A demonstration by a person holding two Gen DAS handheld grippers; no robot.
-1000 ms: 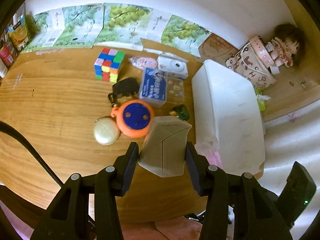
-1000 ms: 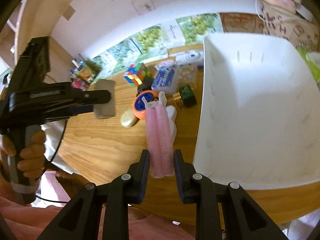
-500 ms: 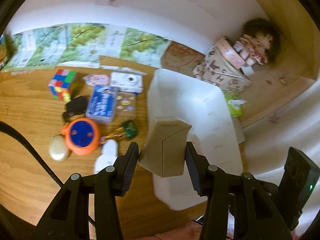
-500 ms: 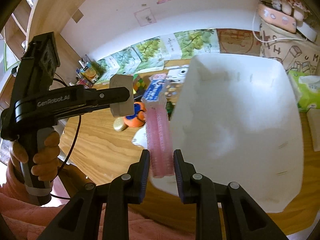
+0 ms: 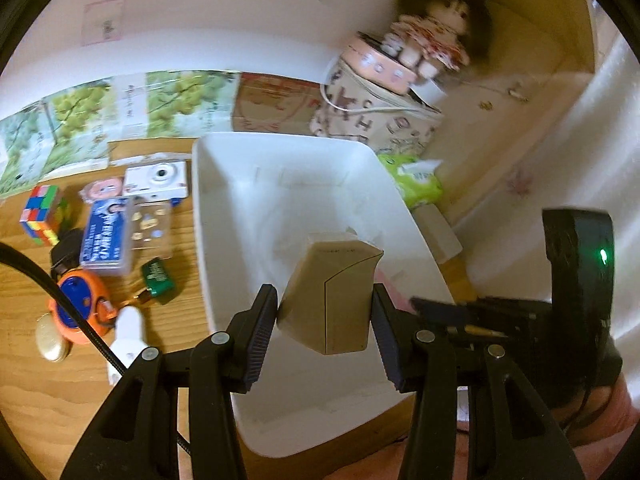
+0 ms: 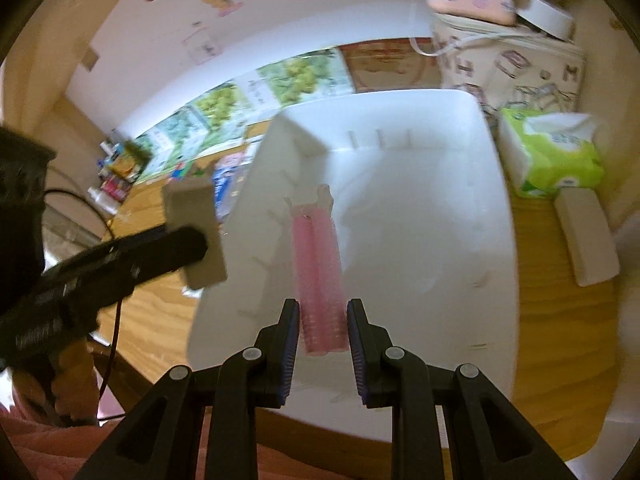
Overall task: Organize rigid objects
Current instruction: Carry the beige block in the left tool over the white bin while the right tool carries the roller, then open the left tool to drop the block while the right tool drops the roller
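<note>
Bin bare; box, roller above.

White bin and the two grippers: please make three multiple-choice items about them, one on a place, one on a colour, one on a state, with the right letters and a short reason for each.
1. Where does the camera lie?
A. inside the white bin
B. on the wooden table, left of the bin in the left wrist view
C. on top of the doll

2. What colour is the long ribbed roller in the right gripper?
A. pink
B. blue
C. black

3. What is the state of the left gripper?
A. open and empty
B. shut on the beige box
C. shut on the puzzle cube

Answers:
1 B, the camera sits on the table beside the white bin, not within its walls.
2 A, the roller between the jaws is pink against the white bin.
3 B, both jaws press the sides of the beige box, held above the bin.
</note>
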